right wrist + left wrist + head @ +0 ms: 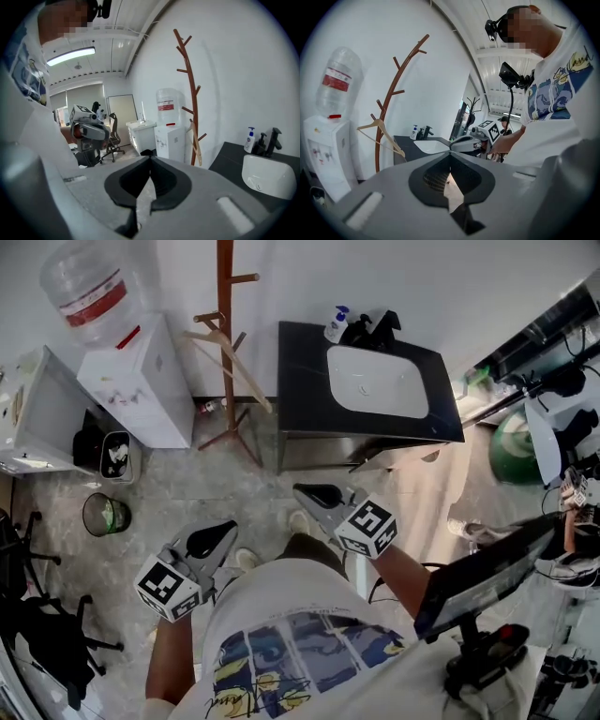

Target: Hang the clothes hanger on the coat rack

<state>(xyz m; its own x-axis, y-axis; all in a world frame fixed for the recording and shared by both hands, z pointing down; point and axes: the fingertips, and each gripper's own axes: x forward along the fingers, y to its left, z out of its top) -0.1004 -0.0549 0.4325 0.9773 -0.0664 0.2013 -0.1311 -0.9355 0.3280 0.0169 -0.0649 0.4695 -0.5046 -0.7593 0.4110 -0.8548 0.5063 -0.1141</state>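
Note:
A pale wooden clothes hanger (232, 360) hangs from a low peg of the brown coat rack (225, 296), which stands against the white wall. The hanger (380, 134) and the rack (393, 98) also show at the left of the left gripper view. In the right gripper view the hanger (196, 140) hangs edge-on against the rack (188, 89). My left gripper (223, 532) is low and well back from the rack, its jaws together with nothing between them. My right gripper (307, 493) is beside it, also shut and empty. Each gripper shows in the other's view: the right gripper (465, 142) and the left gripper (89, 131).
A water dispenser (136, 376) stands left of the rack. To its right is a black counter (300, 371) with a white sink (377, 381) and a soap bottle (336, 324). A round bin (105, 514) and a black office chair (42, 634) stand at the left.

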